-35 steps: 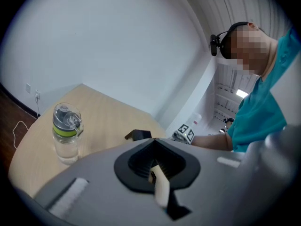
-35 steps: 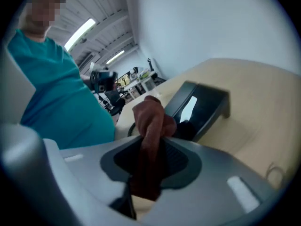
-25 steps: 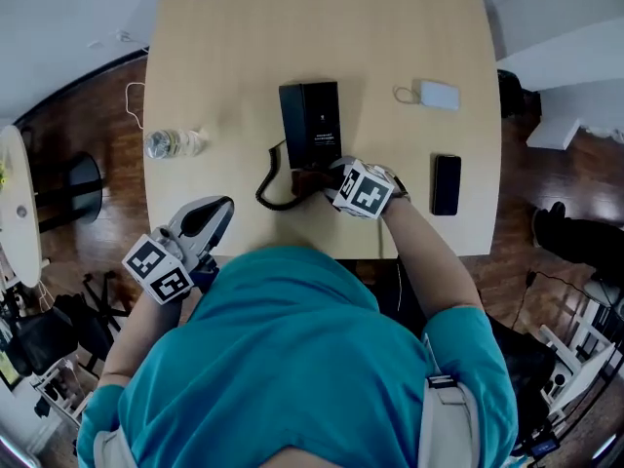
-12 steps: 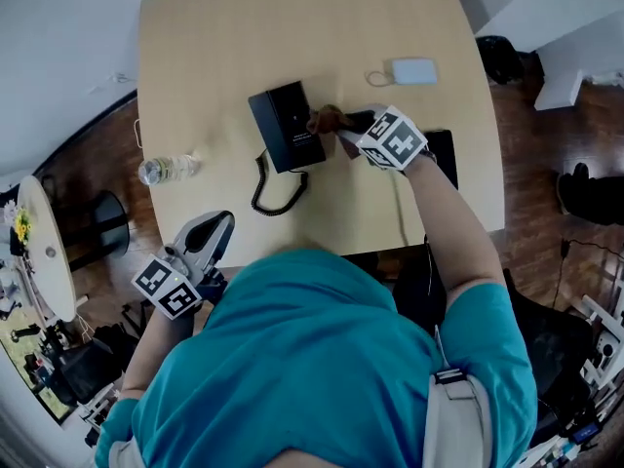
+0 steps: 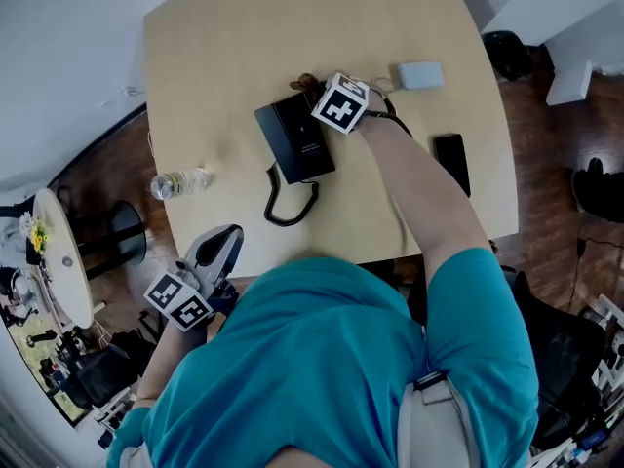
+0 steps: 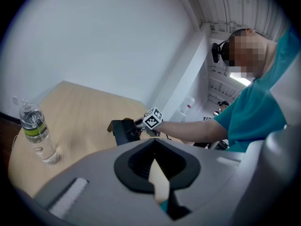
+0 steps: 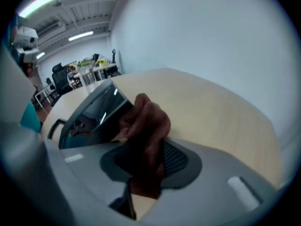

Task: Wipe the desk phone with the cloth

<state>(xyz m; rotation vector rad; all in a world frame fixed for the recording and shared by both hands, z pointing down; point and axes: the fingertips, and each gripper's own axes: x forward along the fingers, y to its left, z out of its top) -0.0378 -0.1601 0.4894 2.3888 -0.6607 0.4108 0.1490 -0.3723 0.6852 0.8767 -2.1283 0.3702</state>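
Observation:
The black desk phone (image 5: 295,136) lies near the middle of the light wooden table (image 5: 234,37), with its coiled cord (image 5: 291,203) trailing toward me. My right gripper (image 5: 322,91) reaches over the phone's far right corner, shut on a brown cloth (image 5: 307,83) that rests against the phone's far edge. In the right gripper view the cloth (image 7: 143,126) bunches between the jaws and touches the phone (image 7: 94,109). My left gripper (image 5: 216,247) hangs off the table's near left edge, jaws together, holding nothing. In its view, the phone (image 6: 123,131) sits far ahead.
A clear water bottle (image 5: 178,181) lies on its side at the table's left edge; the left gripper view also catches this bottle (image 6: 35,133). A small white device (image 5: 421,74) and a dark smartphone (image 5: 450,162) lie to the right of the phone.
My right gripper has carried the cloth from the phone's near end, along its right side, to its far edge. The left gripper has stayed low beside me.

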